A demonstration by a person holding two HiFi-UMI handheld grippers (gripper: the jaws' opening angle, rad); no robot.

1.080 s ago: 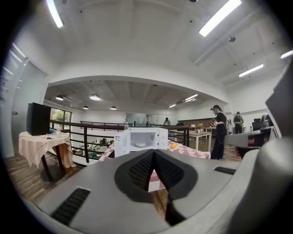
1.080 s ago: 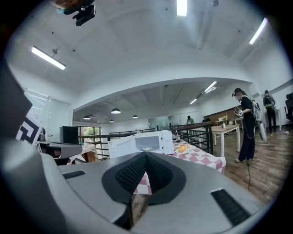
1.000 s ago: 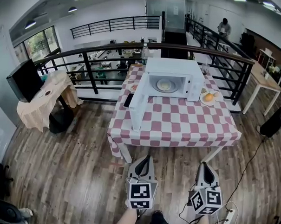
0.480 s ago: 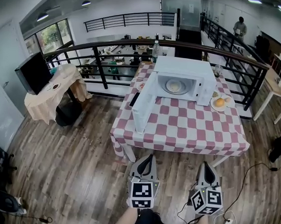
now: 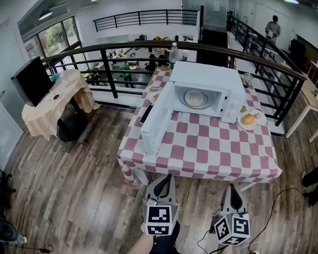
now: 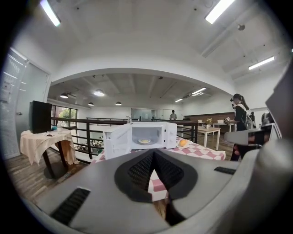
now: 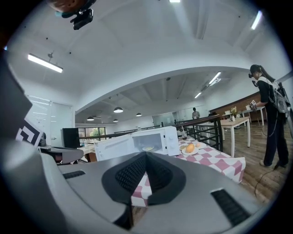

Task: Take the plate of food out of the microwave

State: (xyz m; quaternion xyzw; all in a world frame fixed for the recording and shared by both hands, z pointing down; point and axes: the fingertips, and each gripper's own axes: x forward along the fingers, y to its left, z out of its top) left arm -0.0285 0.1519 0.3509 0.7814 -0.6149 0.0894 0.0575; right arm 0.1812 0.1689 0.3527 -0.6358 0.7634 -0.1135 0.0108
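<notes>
A wood-plank floor (image 5: 67,188) fills the lower part of the head view. A tabletop (image 5: 210,152) under a pink-and-white checked cloth stands at 12 o'clock from both grippers, well apart from them. The white microwave (image 5: 205,86) sits at the tabletop's far edge. Its door (image 5: 155,123) is swung wide open toward 8 o'clock, and the plate of food (image 5: 194,98) rests inside the cavity.

At 3 o'clock from the microwave lies a second plate (image 5: 249,119) with an orange fruit on it. A flat dark object (image 5: 146,114) lies near the 9 o'clock edge of the cloth. A dark metal railing (image 5: 109,69) runs behind the tabletop, with a lower level visible through its bars.

At 9 o'clock a small table draped in cream cloth (image 5: 49,111) stands beside a black screen (image 5: 30,81).

The left gripper (image 5: 166,178) and right gripper (image 5: 232,187) are at 6 o'clock, each with fingers pressed together on nothing.
</notes>
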